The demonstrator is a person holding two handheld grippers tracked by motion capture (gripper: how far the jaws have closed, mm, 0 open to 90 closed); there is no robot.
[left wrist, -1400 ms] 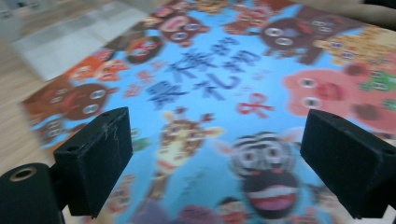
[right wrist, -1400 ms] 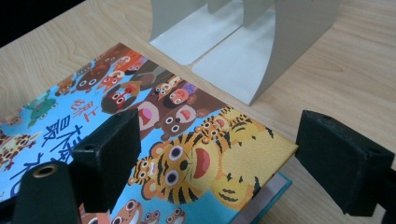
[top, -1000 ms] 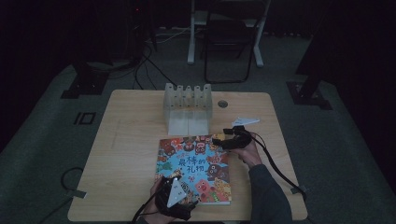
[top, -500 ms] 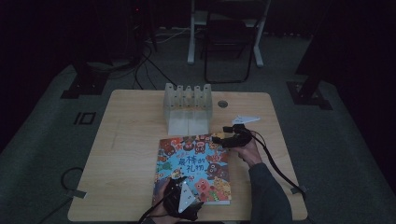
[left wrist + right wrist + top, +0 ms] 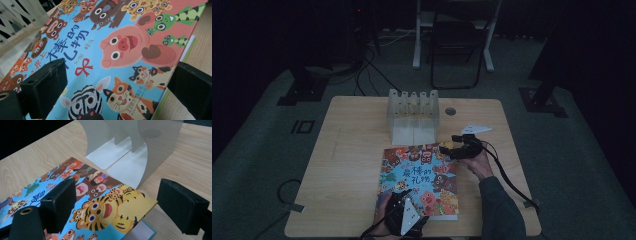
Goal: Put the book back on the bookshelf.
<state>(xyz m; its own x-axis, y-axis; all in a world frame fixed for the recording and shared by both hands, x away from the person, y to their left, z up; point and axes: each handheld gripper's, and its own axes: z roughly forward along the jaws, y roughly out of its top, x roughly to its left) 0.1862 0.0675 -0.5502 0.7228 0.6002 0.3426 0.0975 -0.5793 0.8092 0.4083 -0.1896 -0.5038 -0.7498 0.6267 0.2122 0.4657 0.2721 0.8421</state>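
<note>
A picture book [image 5: 422, 175] with cartoon animals on its cover lies flat on the wooden table [image 5: 352, 165], in front of a pale book rack [image 5: 413, 112]. My left gripper [image 5: 401, 202] sits at the book's near edge. In the left gripper view it [image 5: 117, 92] is open, its jaws wide apart over the cover [image 5: 120, 45] and its side edge. My right gripper [image 5: 451, 148] is at the book's far right corner. There it [image 5: 121, 205] stands open, the tiger corner of the cover [image 5: 105, 212] lying between its jaws, close to the rack [image 5: 140, 152].
A round cable hole [image 5: 450, 111] is in the table behind the rack. The right gripper's cable [image 5: 507, 175] trails off the table's right edge. A chair [image 5: 459, 45] and floor cables [image 5: 372, 70] lie beyond the far edge. Bare wood lies left of the book.
My left gripper has shifted slightly toward the table's near edge along the book. The right gripper has stayed at the book's far right corner.
</note>
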